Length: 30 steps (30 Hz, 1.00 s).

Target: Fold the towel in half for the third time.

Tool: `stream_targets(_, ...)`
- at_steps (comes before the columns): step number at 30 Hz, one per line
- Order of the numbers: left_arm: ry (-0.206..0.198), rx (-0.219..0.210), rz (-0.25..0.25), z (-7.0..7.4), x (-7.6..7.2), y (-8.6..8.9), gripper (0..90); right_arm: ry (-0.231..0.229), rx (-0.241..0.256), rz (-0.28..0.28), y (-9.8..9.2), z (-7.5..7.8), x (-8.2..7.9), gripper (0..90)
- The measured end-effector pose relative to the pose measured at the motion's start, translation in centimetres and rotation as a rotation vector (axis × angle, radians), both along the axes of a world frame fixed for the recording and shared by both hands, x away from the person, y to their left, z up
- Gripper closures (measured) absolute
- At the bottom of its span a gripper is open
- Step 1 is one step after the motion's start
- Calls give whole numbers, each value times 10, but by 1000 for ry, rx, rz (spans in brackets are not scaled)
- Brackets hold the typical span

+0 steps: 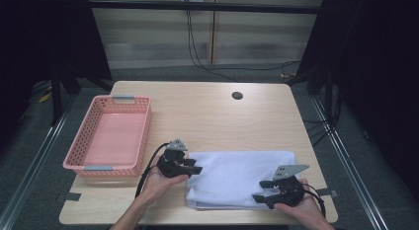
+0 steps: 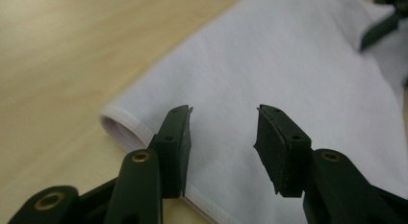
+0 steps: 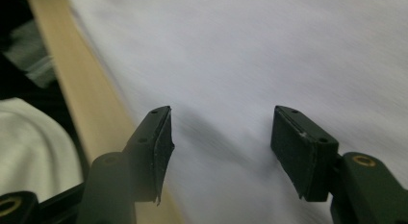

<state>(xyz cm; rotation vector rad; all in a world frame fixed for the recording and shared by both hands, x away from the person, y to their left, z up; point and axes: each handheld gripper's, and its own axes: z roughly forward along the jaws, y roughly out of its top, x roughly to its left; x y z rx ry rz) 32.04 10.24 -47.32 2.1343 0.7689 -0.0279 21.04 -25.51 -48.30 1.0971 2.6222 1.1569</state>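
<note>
Right tool [image 1: 266,191]: held in the person's right hand at the near right corner of the folded white towel [image 1: 237,178], its jaws spread apart over the cloth with nothing between them; in the right gripper view the tool [image 3: 219,147] hangs just above the towel [image 3: 269,65] beside its near edge.
Left tool [image 1: 193,166]: held in the person's left hand at the towel's left end, jaws parted and empty; in the left gripper view the tool [image 2: 222,137] points across the towel [image 2: 288,75] just inside its rolled, folded edge.
Towel: lies flat on the near right part of the bench [image 1: 207,111], folded into a long rectangle, its long side along the bench's near edge.
Basket [image 1: 109,136]: pink plastic with a latticed wall, stands on the left of the bench, just left of the left tool, apart from the towel.
Hole [image 1: 237,95]: a dark round cable opening in the far part of the bench.
</note>
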Motion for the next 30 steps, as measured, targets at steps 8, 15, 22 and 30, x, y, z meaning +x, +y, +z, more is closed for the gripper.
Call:
stream_targets(8,9,-32,55,0,33,-1,532,7,126,172,89,12,12,367)
stream_targets(15,-6,-5,72,-2,28,7,509,29,121,270,155,3,29,381)
stream_targets(22,-5,-16,113,-5,30,17,493,-20,74,290,179,-16,25,394)
stream_targets(30,6,-3,142,-9,30,20,460,-204,-32,280,187,-20,4,428)
